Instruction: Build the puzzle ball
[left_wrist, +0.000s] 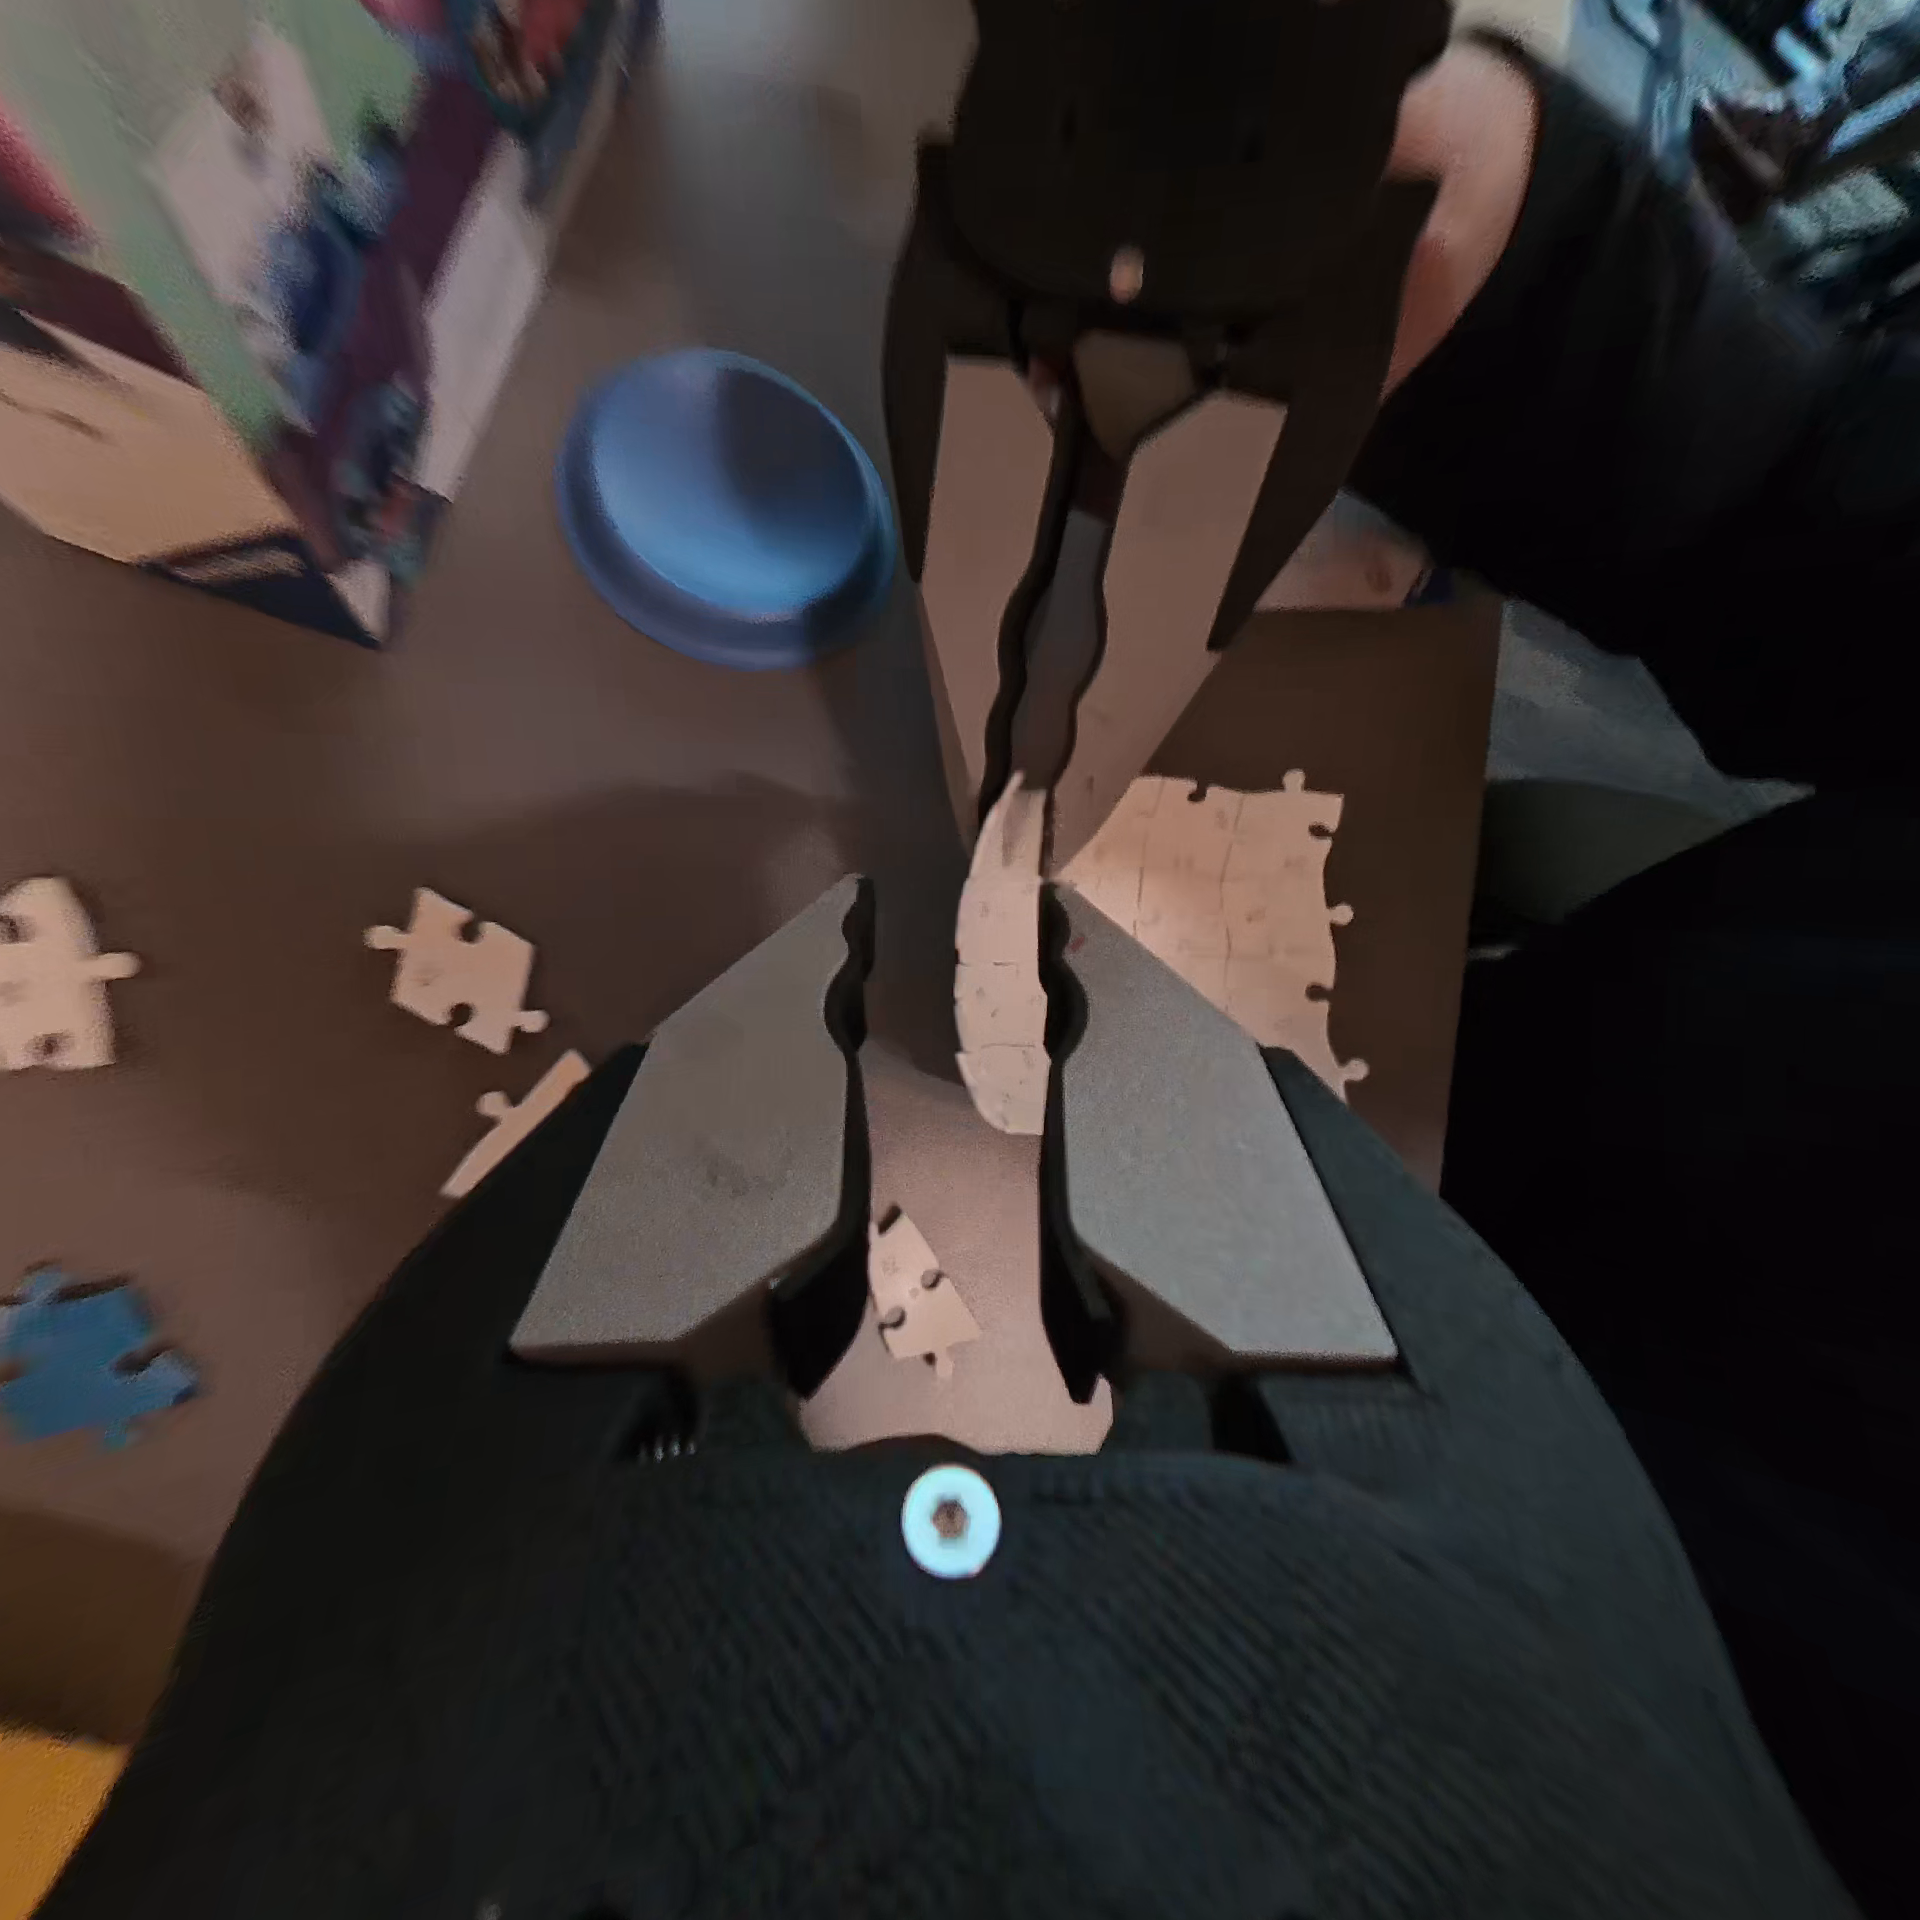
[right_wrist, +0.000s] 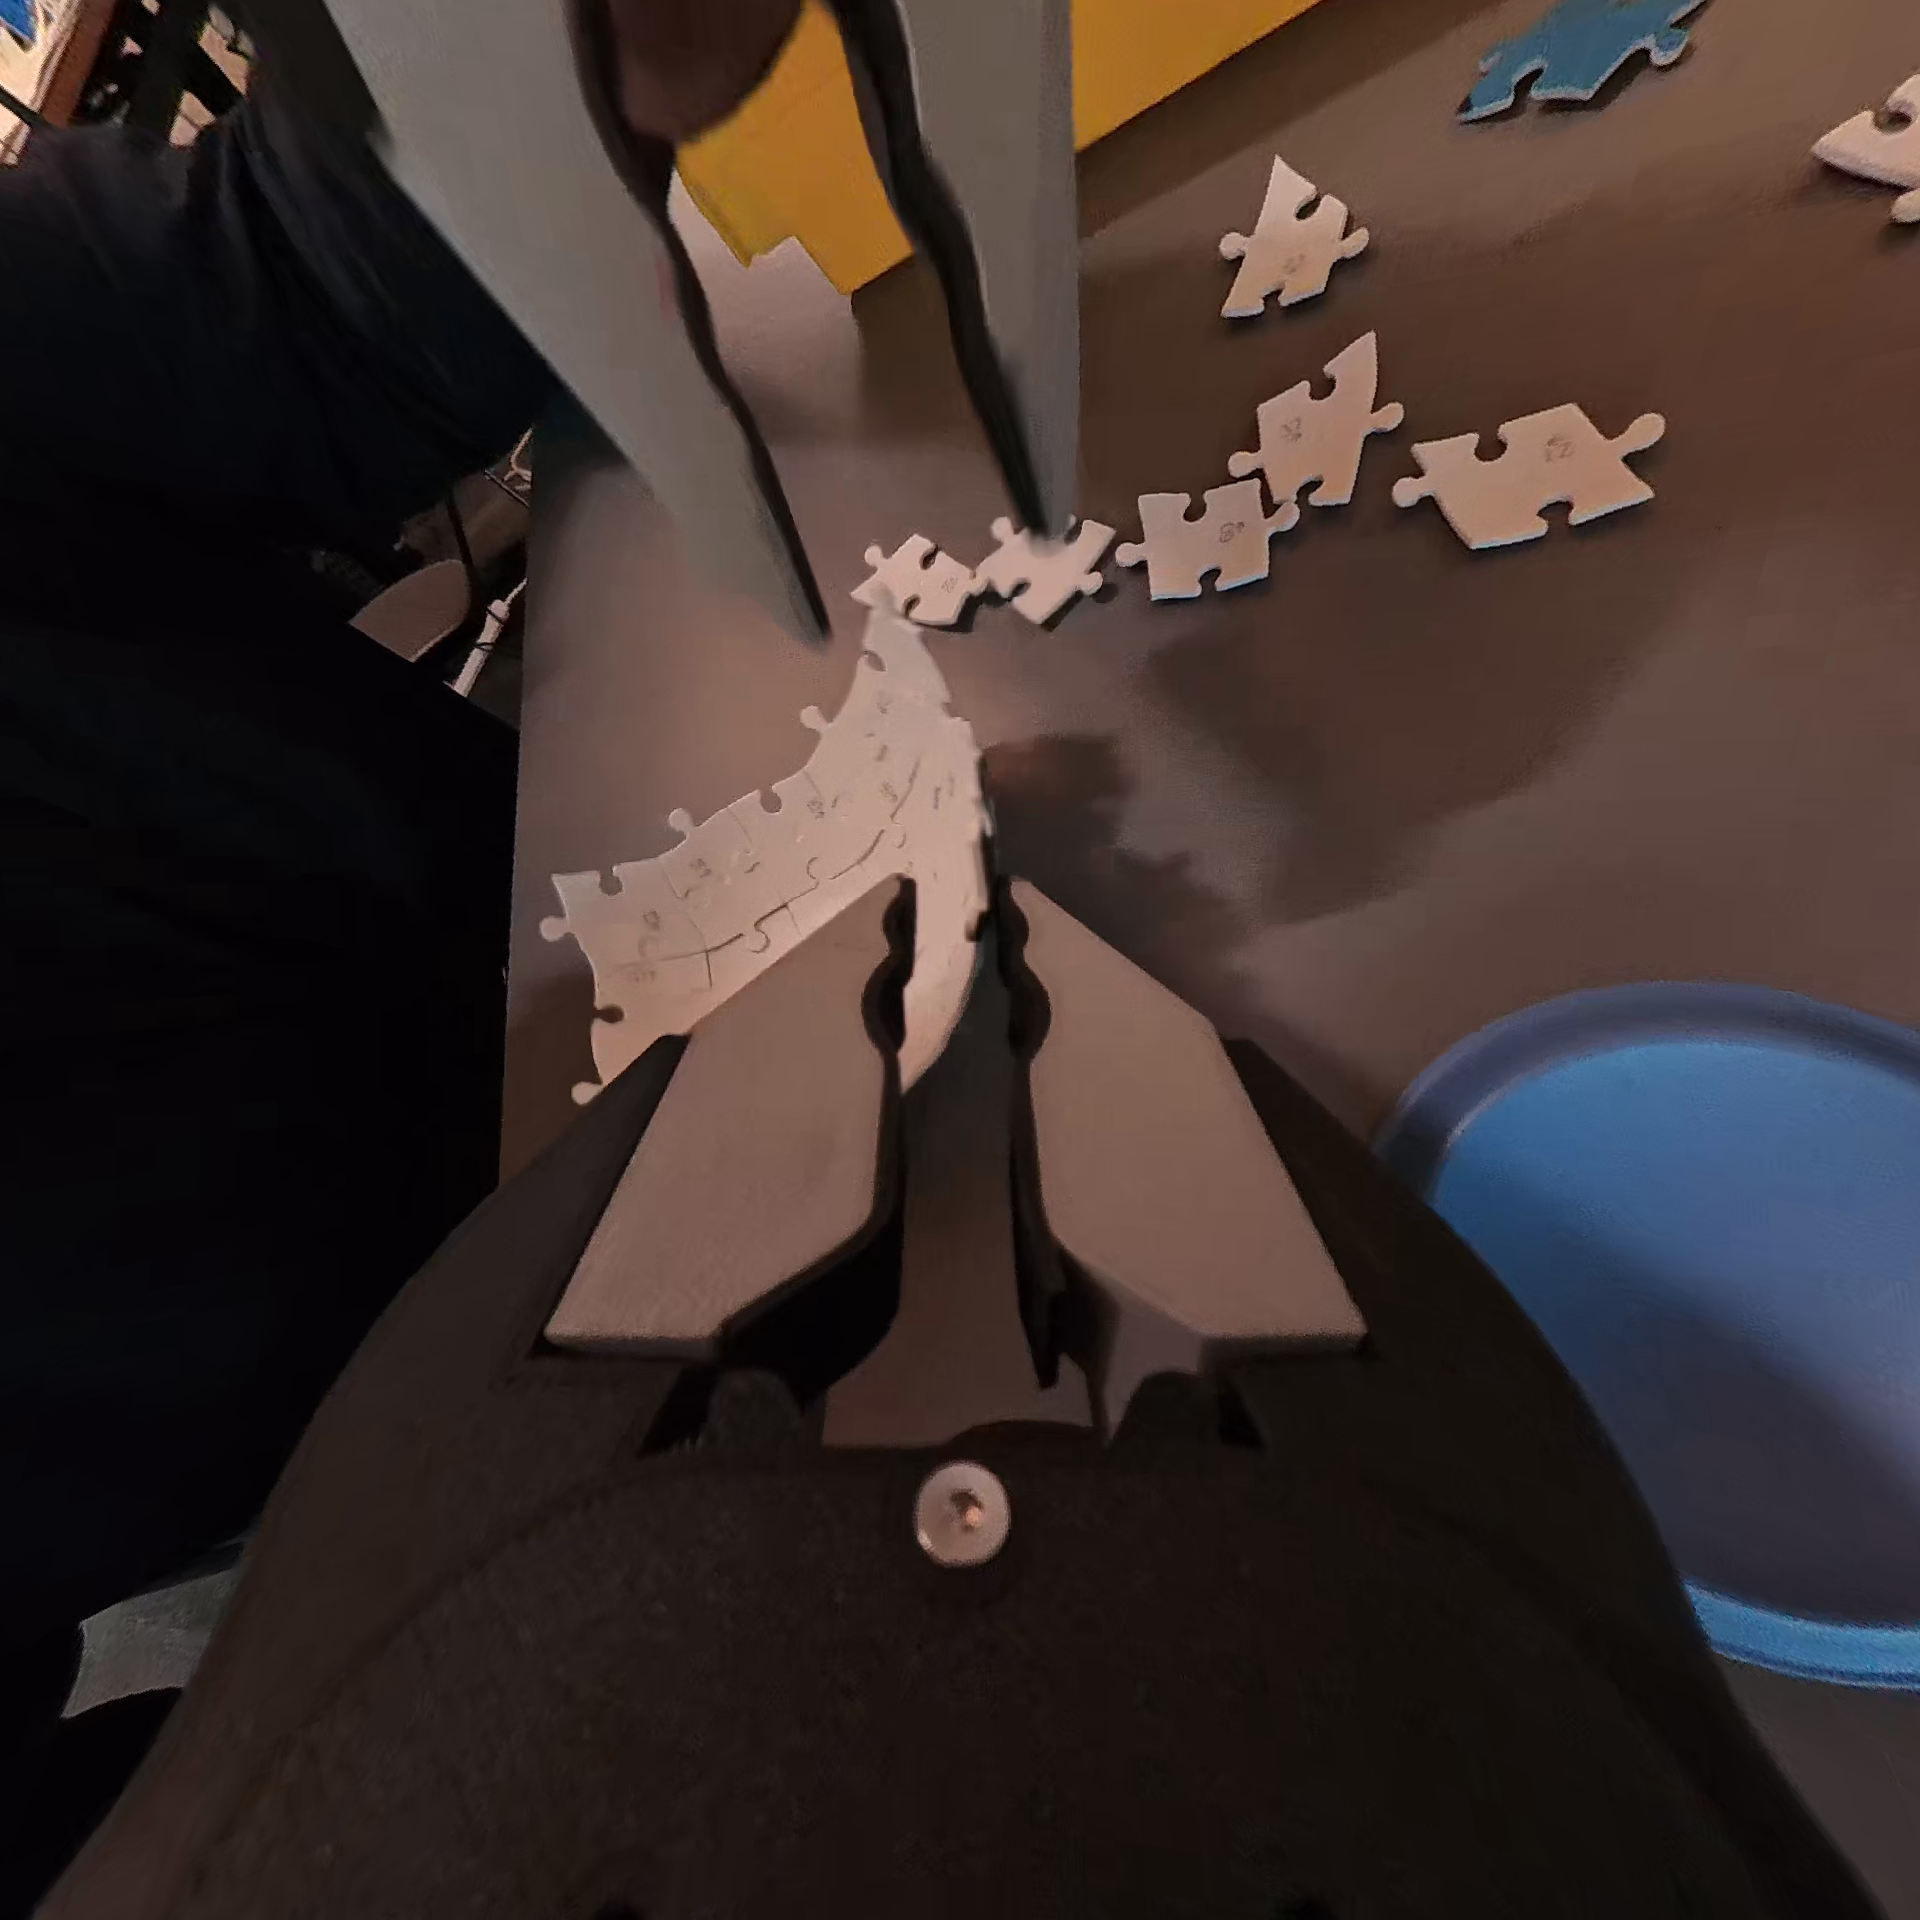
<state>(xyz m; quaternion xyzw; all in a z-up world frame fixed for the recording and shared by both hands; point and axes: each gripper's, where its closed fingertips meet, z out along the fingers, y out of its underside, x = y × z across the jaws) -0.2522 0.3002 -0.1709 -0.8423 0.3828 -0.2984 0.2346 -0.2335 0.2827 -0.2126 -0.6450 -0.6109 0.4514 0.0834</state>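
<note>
A curved white assembled puzzle section (left_wrist: 997, 966) stands up off the brown table. My right gripper (right_wrist: 954, 883) is shut on its edge; in the left wrist view it reaches in from the top (left_wrist: 1013, 795). The section (right_wrist: 748, 883) fans out to the left of its fingers. My left gripper (left_wrist: 954, 888) is open around the section's far end, and its right finger touches the section. In the right wrist view it comes down from the top (right_wrist: 930, 571), fingers apart, over the section's pointed tip. Loose white pieces (right_wrist: 1216, 535) lie in a row beyond.
A blue round dish (left_wrist: 727, 509) (right_wrist: 1683, 1299) sits on the table beside the grippers. A colourful box (left_wrist: 260, 312) stands at the far left. Loose pieces (left_wrist: 457, 966) and a blue piece (left_wrist: 83, 1361) lie left. The table edge (left_wrist: 1475, 831) and a dark sleeve (left_wrist: 1610, 416) are right. Left tips to right tips: about 5 cm.
</note>
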